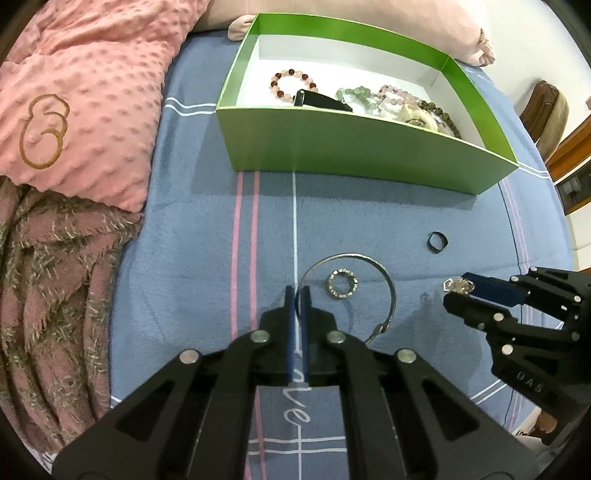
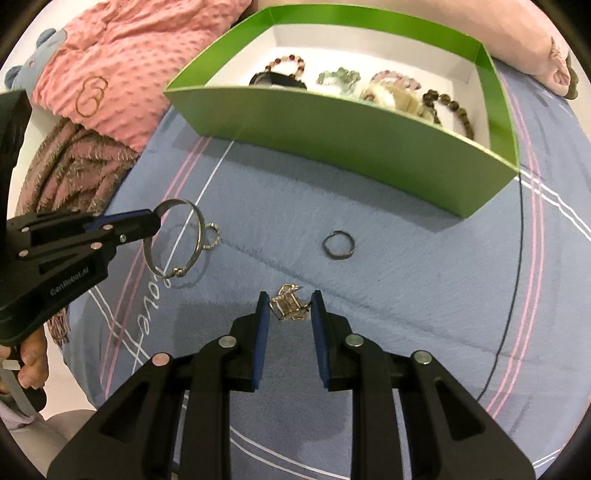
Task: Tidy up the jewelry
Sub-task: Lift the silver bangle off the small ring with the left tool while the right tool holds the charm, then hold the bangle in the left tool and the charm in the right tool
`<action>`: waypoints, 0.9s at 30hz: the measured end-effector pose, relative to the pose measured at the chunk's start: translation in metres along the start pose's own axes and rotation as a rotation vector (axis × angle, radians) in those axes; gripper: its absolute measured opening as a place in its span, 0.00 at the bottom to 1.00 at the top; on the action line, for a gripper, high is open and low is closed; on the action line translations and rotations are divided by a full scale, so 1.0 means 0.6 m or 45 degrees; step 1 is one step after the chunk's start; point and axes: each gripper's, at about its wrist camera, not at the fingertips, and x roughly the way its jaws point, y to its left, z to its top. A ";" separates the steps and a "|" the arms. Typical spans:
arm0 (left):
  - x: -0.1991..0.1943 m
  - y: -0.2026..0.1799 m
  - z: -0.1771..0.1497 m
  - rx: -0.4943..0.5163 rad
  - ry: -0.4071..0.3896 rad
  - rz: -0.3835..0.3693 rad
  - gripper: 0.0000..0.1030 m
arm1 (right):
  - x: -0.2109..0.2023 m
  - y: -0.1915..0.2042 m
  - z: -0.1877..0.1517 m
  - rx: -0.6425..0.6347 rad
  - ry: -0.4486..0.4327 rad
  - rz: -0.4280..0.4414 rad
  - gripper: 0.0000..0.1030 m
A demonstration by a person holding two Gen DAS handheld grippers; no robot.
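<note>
My left gripper is shut on a thin silver bangle and holds it just above the blue blanket; the bangle also shows in the right wrist view. A small sparkly ring lies inside the bangle's loop. My right gripper is open, with its fingers either side of a gold hair clip on the blanket. A dark ring lies further ahead. The green box behind holds several bead bracelets and a black watch.
A pink dotted pillow and a fuzzy brown-pink throw lie to the left. A pale pink pillow sits behind the box. The blue striped blanket covers the bed. A wooden chair stands at far right.
</note>
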 end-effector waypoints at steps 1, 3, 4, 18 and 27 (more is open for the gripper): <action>-0.005 0.005 -0.005 -0.001 0.000 0.001 0.03 | -0.002 -0.002 0.001 0.003 0.000 -0.008 0.22; -0.001 -0.005 0.000 -0.008 0.001 0.004 0.03 | -0.001 -0.006 0.000 0.012 0.005 -0.012 0.22; 0.003 -0.010 0.003 -0.011 0.001 0.004 0.03 | -0.001 -0.006 -0.002 0.016 0.006 -0.011 0.22; -0.013 -0.018 0.005 0.006 -0.038 0.053 0.03 | -0.014 -0.026 -0.003 0.067 -0.006 -0.029 0.22; -0.018 -0.026 0.008 0.031 -0.051 0.062 0.03 | -0.010 -0.022 -0.002 0.064 0.001 -0.030 0.22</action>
